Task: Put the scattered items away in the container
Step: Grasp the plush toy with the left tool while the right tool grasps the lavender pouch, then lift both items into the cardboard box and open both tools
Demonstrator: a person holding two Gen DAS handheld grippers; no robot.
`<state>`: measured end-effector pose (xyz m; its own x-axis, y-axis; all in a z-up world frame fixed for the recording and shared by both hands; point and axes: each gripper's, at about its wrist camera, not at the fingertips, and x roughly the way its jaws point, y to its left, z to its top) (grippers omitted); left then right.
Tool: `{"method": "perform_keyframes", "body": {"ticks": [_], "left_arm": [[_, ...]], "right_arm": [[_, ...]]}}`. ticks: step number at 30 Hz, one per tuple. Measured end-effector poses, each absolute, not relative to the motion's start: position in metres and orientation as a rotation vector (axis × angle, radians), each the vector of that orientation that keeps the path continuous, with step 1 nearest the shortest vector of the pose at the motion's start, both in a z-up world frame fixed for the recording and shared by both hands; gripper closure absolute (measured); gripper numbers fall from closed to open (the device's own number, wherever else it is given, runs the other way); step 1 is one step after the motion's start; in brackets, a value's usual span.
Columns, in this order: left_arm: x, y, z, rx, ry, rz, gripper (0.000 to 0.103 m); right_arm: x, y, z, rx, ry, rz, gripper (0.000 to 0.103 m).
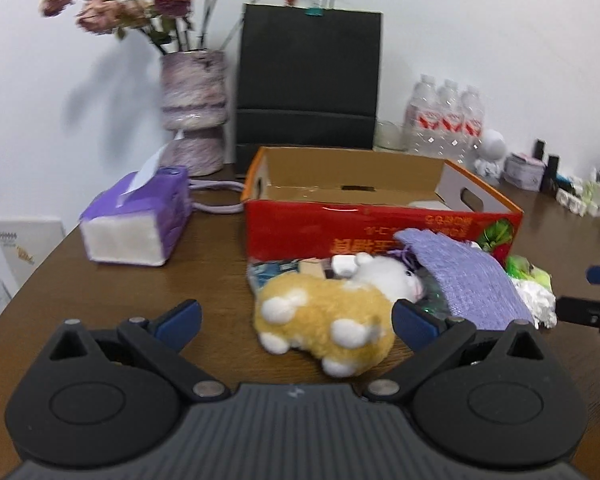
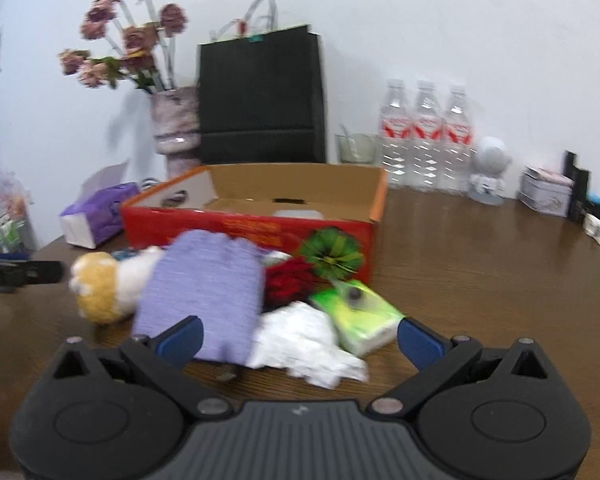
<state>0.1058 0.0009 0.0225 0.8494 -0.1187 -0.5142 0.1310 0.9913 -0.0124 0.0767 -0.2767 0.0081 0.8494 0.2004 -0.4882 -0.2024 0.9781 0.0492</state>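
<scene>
Here, a red cardboard box (image 1: pixel 380 228) sits open on a brown table (image 1: pixel 140 300), with a tissue pack (image 1: pixel 136 220) to its left. A plush toy (image 1: pixel 328 312) lies lengthwise along its front, beside a purple knit cloth (image 2: pixel 204 292). Left gripper (image 1: pixel 296 318) and right gripper (image 2: pixel 300 338) both gape wide, empty.

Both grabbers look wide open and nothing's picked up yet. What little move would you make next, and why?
Probably ease the left gripper forward and close it on the plush toy. Its jaws are open and the toy already lies between its fingers, nearest of the pile, in front of the red box. The right gripper is also open, above the purple cloth and crumpled tissue.
</scene>
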Motion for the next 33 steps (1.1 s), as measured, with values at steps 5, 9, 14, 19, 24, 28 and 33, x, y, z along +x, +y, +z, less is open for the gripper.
{"method": "perform_keyframes", "body": {"ticks": [5,9,14,19,24,28,33], "left_arm": [[0.132,-0.008,0.014,0.073,0.576,-0.197,0.000],[0.150,-0.013,0.005,0.126,0.596,-0.277,0.000],[0.165,-0.017,-0.006,0.148,0.593,-0.309,0.000],[0.166,-0.012,-0.010,0.130,0.581,-0.313,0.002],[0.155,-0.010,-0.003,0.114,0.552,-0.296,0.017],[0.147,-0.007,0.003,0.089,0.517,-0.285,0.023],[0.140,-0.005,0.008,0.064,0.493,-0.288,0.026]], "right_arm": [[0.094,-0.239,0.008,-0.051,0.523,0.251,0.000],[0.111,-0.217,0.008,-0.075,0.539,0.249,0.000],[0.129,-0.207,0.001,-0.029,0.574,0.241,0.000],[0.131,-0.204,-0.011,-0.019,0.601,0.246,0.022],[0.123,-0.204,-0.010,-0.049,0.579,0.255,0.090],[0.113,-0.205,-0.002,-0.050,0.509,0.264,0.095],[0.107,-0.210,0.006,-0.040,0.458,0.261,0.095]]}}
